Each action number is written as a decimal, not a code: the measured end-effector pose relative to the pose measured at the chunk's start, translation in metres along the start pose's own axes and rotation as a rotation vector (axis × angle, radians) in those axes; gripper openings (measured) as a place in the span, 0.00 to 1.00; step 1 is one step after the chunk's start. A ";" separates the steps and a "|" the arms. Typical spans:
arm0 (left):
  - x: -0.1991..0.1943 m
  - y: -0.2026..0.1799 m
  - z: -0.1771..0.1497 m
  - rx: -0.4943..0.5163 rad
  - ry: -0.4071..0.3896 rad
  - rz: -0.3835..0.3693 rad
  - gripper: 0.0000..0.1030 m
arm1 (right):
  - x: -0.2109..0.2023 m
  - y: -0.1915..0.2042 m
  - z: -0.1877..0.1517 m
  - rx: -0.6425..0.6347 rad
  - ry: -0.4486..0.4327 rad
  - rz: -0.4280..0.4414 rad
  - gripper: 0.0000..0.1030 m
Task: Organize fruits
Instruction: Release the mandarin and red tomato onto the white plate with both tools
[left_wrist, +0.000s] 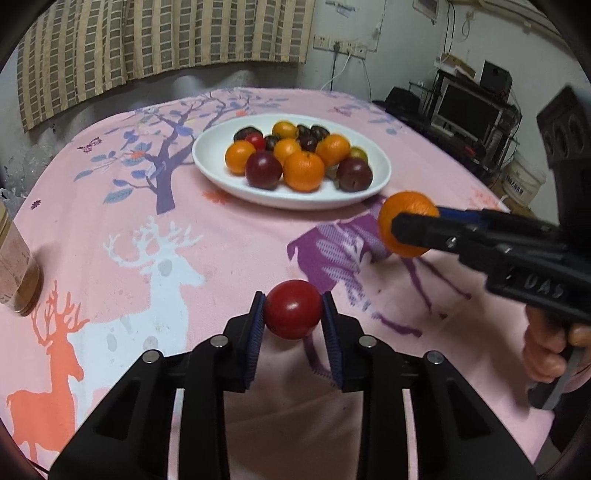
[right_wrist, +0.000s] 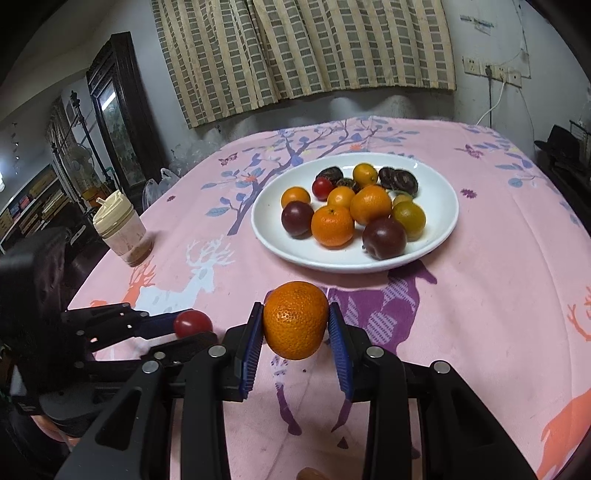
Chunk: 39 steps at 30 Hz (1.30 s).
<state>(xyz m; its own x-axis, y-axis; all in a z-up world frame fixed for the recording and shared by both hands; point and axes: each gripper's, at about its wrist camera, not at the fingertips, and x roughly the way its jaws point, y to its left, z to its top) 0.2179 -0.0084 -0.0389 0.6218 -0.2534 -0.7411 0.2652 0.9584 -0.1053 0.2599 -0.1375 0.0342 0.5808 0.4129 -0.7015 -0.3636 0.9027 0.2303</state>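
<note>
My left gripper (left_wrist: 293, 310) is shut on a red tomato (left_wrist: 293, 308), held just above the pink tablecloth in front of the plate; it also shows in the right wrist view (right_wrist: 192, 322). My right gripper (right_wrist: 295, 321) is shut on an orange mandarin (right_wrist: 295, 319), seen too in the left wrist view (left_wrist: 405, 223), near the plate's front edge. A white oval plate (left_wrist: 212, 153) (right_wrist: 439, 192) holds several mandarins, dark plums, small tomatoes and dark round fruits.
A jar with a cream lid (right_wrist: 120, 230) stands at the table's left edge; it also shows in the left wrist view (left_wrist: 14, 273). The pink cloth (left_wrist: 147, 221) with a deer and tree print covers the table. Shelves and electronics (left_wrist: 472, 107) stand beyond the right side.
</note>
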 end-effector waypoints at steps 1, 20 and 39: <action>-0.003 0.001 0.006 -0.008 -0.011 -0.006 0.29 | -0.001 -0.001 0.002 -0.007 -0.020 -0.016 0.34; 0.062 0.021 0.167 -0.050 -0.122 0.120 0.29 | 0.049 -0.072 0.092 0.052 -0.139 -0.146 0.34; 0.004 0.026 0.128 -0.043 -0.191 0.273 0.95 | 0.019 -0.045 0.080 -0.012 -0.153 -0.158 0.96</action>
<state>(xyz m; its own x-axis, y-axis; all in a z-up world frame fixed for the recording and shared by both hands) 0.3217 -0.0007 0.0407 0.7933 -0.0028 -0.6088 0.0412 0.9979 0.0491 0.3459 -0.1606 0.0642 0.7345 0.2804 -0.6179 -0.2668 0.9566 0.1169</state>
